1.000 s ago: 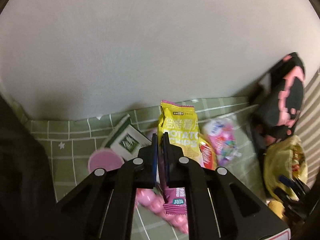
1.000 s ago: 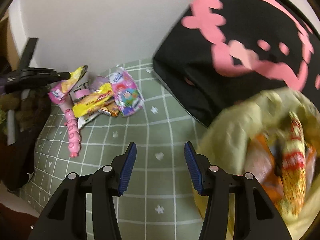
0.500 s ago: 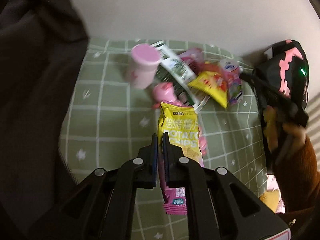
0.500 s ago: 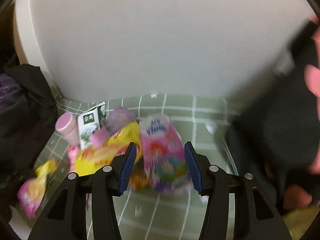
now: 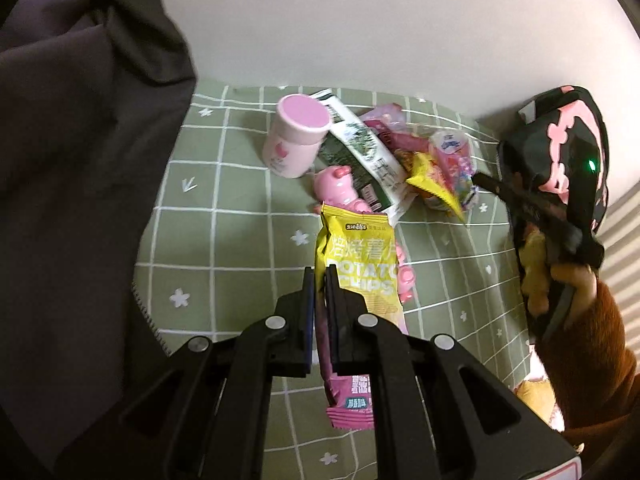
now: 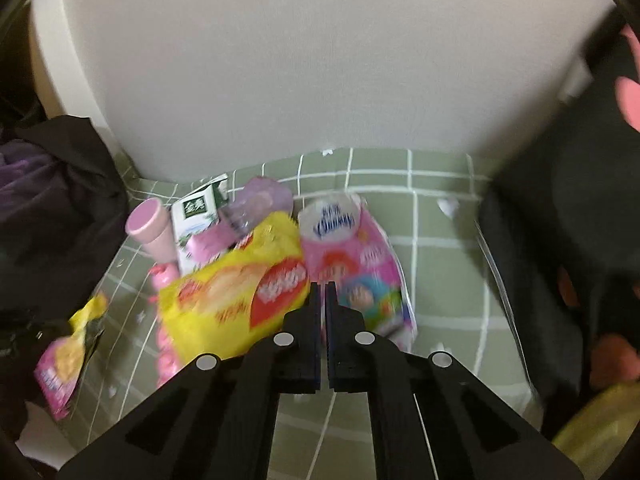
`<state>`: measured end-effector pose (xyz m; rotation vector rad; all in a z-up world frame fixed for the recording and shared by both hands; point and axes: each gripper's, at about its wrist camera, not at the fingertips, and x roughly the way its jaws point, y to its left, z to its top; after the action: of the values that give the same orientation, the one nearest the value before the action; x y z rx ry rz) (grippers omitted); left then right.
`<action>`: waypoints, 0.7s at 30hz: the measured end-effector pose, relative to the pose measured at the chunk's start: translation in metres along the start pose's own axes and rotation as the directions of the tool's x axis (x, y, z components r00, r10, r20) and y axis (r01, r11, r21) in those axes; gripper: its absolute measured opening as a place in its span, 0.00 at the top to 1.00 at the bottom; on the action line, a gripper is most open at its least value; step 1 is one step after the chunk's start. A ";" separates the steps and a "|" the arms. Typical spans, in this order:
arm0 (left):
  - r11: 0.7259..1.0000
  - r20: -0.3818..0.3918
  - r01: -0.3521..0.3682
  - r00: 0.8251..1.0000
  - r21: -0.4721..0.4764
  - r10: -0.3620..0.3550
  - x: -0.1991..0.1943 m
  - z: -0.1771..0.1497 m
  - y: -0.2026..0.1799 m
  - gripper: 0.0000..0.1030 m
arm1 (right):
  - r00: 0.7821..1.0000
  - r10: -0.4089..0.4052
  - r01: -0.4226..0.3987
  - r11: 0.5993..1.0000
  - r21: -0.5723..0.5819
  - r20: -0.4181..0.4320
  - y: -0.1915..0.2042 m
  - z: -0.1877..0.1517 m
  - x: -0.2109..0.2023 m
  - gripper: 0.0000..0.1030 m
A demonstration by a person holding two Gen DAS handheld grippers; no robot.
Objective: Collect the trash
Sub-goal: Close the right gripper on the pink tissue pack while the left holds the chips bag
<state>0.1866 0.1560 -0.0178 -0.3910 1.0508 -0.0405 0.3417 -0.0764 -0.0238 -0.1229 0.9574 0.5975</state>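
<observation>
My left gripper [image 5: 319, 276] is shut on a yellow and pink potato chips packet [image 5: 360, 264] and holds it above the green checked cloth [image 5: 224, 240]. The packet also shows at the left in the right wrist view [image 6: 68, 344]. My right gripper [image 6: 322, 292] is shut at the pile, its tips at the edge of a yellow snack bag [image 6: 236, 300] and a pink wrapper [image 6: 360, 264]; whether it grips either I cannot tell. The pile also holds a pink cup [image 5: 298, 136], a green and white carton [image 5: 360, 148] and a pink pig toy [image 5: 340, 188].
A black bag with pink shapes [image 5: 560, 152] stands at the right by the wall. Dark clothing [image 5: 72, 160] lies along the left. A yellowish bag [image 6: 600, 420] shows at the lower right in the right wrist view. A white wall backs the cloth.
My right gripper swung from the yellowish bag to the pile and shut there. My left gripper kept hold of the chips packet and now looks down at the cloth.
</observation>
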 end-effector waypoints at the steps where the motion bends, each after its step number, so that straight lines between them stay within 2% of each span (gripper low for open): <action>1: 1.000 0.002 0.006 1.000 0.007 -0.006 0.000 0.001 -0.002 0.95 | 1.000 -0.003 0.002 1.000 0.015 0.010 -0.002 -0.007 -0.008 0.96; 5: 0.999 0.003 0.024 1.000 0.031 -0.024 0.004 0.003 -0.011 0.95 | 0.996 -0.040 0.036 0.998 0.054 0.075 -0.012 -0.021 -0.026 0.93; 7: 0.999 0.007 0.021 1.000 0.045 -0.021 0.003 0.003 -0.013 0.95 | 0.998 -0.003 -0.004 0.994 0.110 0.064 -0.016 -0.024 -0.031 0.91; 8: 0.999 0.012 0.014 1.000 0.052 -0.014 0.002 0.003 -0.014 0.95 | 0.997 0.034 -0.043 0.989 0.141 0.066 -0.018 -0.023 -0.030 0.86; 10: 0.998 0.024 -0.003 1.000 0.058 0.001 0.000 0.003 -0.013 0.95 | 0.996 0.051 -0.064 0.981 0.183 0.075 -0.013 -0.023 -0.030 0.79; 12: 0.999 0.029 -0.011 1.000 0.048 0.010 -0.003 0.003 -0.008 0.95 | 0.992 0.089 -0.108 0.968 0.225 0.094 -0.008 -0.021 -0.028 0.78; 14: 0.999 0.031 -0.020 0.999 0.036 0.019 -0.005 0.004 -0.003 0.95 | 0.990 0.094 -0.114 0.972 0.206 0.103 0.002 -0.014 -0.021 0.74; 15: 0.999 0.035 -0.032 0.999 0.032 0.031 -0.008 0.004 0.001 0.95 | 0.993 0.057 -0.074 0.984 0.164 0.107 0.008 -0.007 -0.018 0.69; 16: 0.999 0.038 -0.036 0.999 0.031 0.035 -0.010 0.004 0.004 0.95 | 0.993 -0.004 -0.012 0.991 0.131 0.122 0.009 -0.001 -0.018 0.56; 17: 0.999 0.042 -0.039 0.998 0.030 0.038 -0.012 0.004 0.007 0.95 | 0.989 -0.051 0.035 0.993 0.114 0.139 0.008 0.005 -0.016 0.51; 19: 0.999 0.047 -0.043 0.998 0.021 0.042 -0.015 0.004 0.014 0.95 | 0.985 -0.098 0.085 0.992 0.093 0.142 0.001 0.014 -0.014 0.51; 21: 0.999 0.039 -0.040 0.998 0.004 0.039 -0.014 0.003 0.020 0.95 | 0.988 -0.118 0.111 0.991 0.076 0.097 -0.015 0.018 -0.002 0.51</action>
<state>0.1789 0.1785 -0.0120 -0.3655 1.0196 0.0001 0.3618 -0.0833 -0.0137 -0.0835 0.8660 0.4591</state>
